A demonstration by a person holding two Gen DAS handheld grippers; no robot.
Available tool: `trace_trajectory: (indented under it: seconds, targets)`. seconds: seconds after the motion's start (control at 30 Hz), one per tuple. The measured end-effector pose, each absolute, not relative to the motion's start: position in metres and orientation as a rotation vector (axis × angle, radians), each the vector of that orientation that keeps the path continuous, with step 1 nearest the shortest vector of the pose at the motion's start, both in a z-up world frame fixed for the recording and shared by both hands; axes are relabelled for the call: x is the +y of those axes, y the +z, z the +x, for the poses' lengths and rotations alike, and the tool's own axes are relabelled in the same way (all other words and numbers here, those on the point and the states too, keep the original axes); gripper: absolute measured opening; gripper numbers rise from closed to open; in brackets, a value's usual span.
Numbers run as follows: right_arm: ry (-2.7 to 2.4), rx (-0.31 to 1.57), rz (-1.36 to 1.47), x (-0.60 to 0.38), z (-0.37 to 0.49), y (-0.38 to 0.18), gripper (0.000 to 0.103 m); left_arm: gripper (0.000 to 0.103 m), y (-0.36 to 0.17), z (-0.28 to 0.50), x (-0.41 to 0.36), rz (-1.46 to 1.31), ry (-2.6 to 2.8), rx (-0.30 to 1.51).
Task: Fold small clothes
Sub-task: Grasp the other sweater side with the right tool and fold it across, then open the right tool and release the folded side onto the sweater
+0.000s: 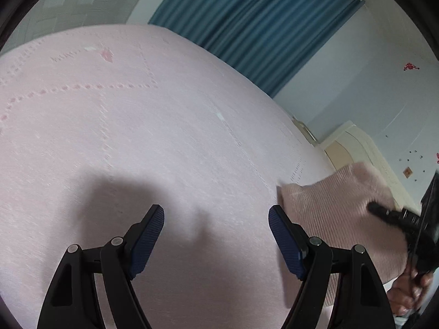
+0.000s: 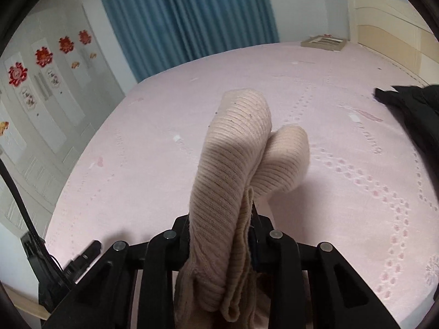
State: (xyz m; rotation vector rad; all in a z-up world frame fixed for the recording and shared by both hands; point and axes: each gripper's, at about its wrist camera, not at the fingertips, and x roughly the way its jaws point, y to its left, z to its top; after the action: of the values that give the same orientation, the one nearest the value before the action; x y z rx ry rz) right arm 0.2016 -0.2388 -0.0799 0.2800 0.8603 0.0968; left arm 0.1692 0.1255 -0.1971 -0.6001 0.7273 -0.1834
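Note:
A beige ribbed knit garment (image 2: 233,181) is bunched up and folded over itself, clamped between the fingers of my right gripper (image 2: 247,219), which is shut on it above the pink bed sheet (image 2: 137,150). The same garment (image 1: 337,213) shows at the right of the left wrist view, held by the right gripper's black finger (image 1: 389,213). My left gripper (image 1: 216,219) is open and empty, low over the sheet (image 1: 164,137), just left of the garment. Its right blue pad (image 1: 285,241) is close to the garment's edge.
A dark garment (image 2: 411,115) lies on the bed at the right. A flat box-like object (image 2: 323,42) sits at the far edge by the cream headboard (image 2: 389,33). Blue curtains (image 2: 186,13) and a white wardrobe (image 2: 49,96) stand beyond the bed.

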Motion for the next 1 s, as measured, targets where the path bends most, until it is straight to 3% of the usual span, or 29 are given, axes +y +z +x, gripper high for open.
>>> trace_trajectory:
  seconds: [0.27,0.4,0.53,0.67,1.0]
  targets:
    - [0.394,0.821,0.568,-0.211,0.24,-0.1,0.028,0.076,-0.202,0.173,0.14,-0.605,-0.175,0.736]
    - [0.298,0.927,0.599,-0.237,0.262,-0.175,0.028,0.076,-0.205,0.177,0.135,-0.569,-0.161,0.76]
    - [0.157,1.005,0.435,-0.254,0.273,-0.226,0.032,0.076,-0.204,0.182,0.117,-0.491,-0.145,0.783]
    - [0.18,0.957,0.318,-0.253,0.266,-0.214,0.043,0.076,-0.204,0.191,0.093,-0.416,-0.169,0.806]
    - [0.23,0.87,0.232,-0.265,0.238,-0.19,0.044,0.076,-0.216,0.181,0.053,-0.237,-0.316,0.914]
